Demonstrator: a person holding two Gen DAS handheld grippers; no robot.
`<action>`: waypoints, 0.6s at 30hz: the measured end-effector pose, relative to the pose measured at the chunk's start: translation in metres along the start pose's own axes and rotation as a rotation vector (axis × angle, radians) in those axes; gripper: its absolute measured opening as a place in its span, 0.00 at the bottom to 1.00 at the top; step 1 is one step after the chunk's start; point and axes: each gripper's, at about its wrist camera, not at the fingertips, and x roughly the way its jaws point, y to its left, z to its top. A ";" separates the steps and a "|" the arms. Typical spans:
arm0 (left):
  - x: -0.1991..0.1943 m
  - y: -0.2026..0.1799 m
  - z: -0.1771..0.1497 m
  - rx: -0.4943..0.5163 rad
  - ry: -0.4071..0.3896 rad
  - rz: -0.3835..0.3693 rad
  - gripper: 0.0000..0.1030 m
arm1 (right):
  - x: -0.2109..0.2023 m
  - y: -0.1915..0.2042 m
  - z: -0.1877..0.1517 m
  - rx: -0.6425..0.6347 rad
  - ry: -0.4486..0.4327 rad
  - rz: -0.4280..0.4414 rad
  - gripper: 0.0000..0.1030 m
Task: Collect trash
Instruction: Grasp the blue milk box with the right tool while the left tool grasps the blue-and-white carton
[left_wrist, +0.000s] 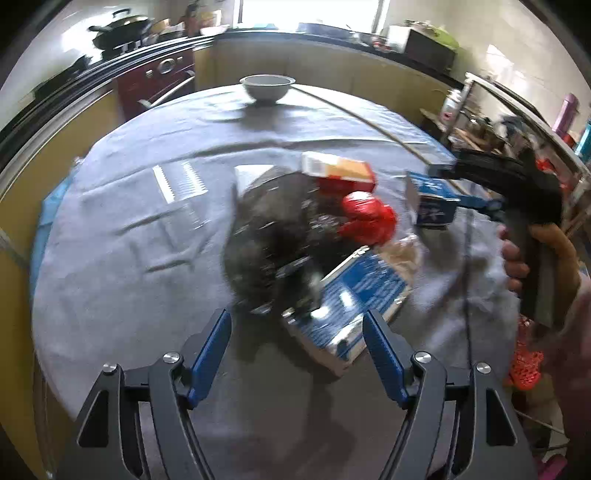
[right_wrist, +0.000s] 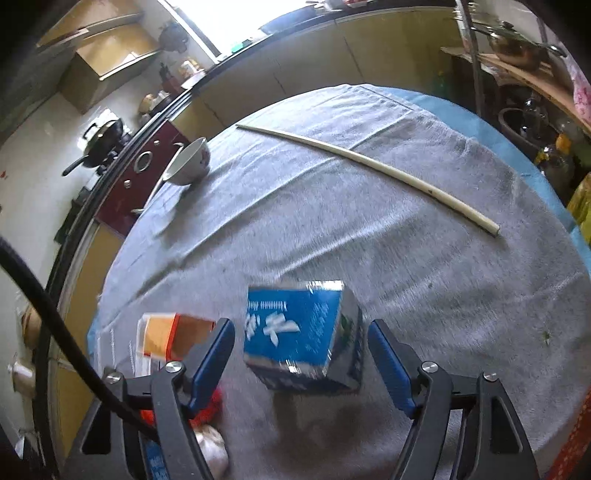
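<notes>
A crumpled black trash bag (left_wrist: 269, 240) lies on the grey tablecloth (left_wrist: 129, 277). At its far rim are an orange-and-white carton (left_wrist: 340, 168) and a red crumpled wrapper (left_wrist: 369, 218). A flat blue box (left_wrist: 351, 295) lies at its near right side. My left gripper (left_wrist: 297, 321) is open just short of the bag and the flat box, holding nothing. My right gripper (right_wrist: 299, 326) is open around a small blue carton (right_wrist: 303, 332), which sits tilted with a gap at each pad. In the left wrist view the right gripper (left_wrist: 454, 186) and that carton (left_wrist: 430, 203) are right of the bag.
A white bowl (left_wrist: 267, 86) stands at the table's far edge, and a long pale stick (right_wrist: 369, 166) lies across the cloth. A clear serrated plastic piece (left_wrist: 181, 181) lies left of the bag. A red mesh bag (left_wrist: 526, 362) hangs by the person's hand (left_wrist: 517, 258). Kitchen counters ring the table.
</notes>
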 end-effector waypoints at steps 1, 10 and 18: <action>0.002 -0.003 0.002 0.011 0.000 -0.006 0.73 | 0.002 0.004 0.001 -0.007 0.001 -0.012 0.76; 0.031 -0.025 0.014 0.126 0.011 -0.061 0.75 | 0.030 0.035 -0.004 -0.141 0.013 -0.187 0.76; 0.059 -0.028 0.013 0.142 0.080 -0.106 0.78 | 0.027 0.028 -0.009 -0.179 0.025 -0.158 0.75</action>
